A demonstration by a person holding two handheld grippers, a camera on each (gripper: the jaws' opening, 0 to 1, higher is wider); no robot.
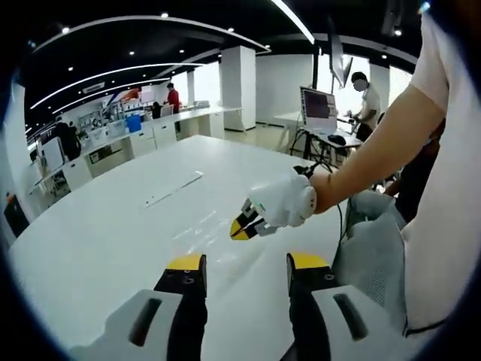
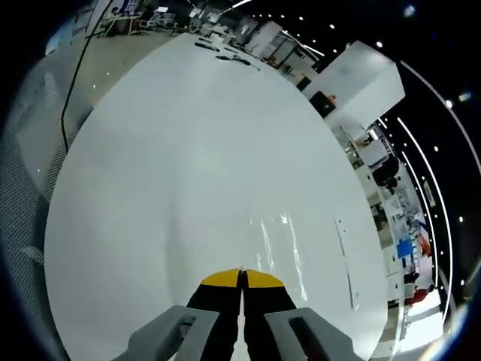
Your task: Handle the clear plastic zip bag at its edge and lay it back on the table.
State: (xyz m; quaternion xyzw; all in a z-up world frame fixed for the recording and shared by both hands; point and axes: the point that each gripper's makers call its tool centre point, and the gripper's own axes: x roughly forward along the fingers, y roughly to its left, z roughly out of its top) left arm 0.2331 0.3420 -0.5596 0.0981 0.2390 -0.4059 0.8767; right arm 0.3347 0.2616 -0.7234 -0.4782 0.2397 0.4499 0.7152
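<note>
The clear plastic zip bag [image 1: 197, 219] lies flat on the white table [image 1: 98, 241], visible mostly by its glints and by its zip strip [image 1: 173, 189] at the far edge. My right gripper [image 1: 242, 228], held by a white-gloved hand [image 1: 284, 201], is shut with its yellow tips at the bag's near edge. In the right gripper view its jaws [image 2: 242, 278] are pressed together, with the bag [image 2: 289, 252] stretching ahead and the zip strip [image 2: 346, 259] off to the right. My left gripper [image 1: 246, 265] hovers open above the table, short of the bag.
A person's arm and white shirt [image 1: 443, 188] fill the right side. A grey mesh chair [image 1: 372, 241] stands at the table's edge. Desks, a monitor [image 1: 319, 107] and people are in the background. A black cable [image 2: 75, 75] runs past the table's left rim.
</note>
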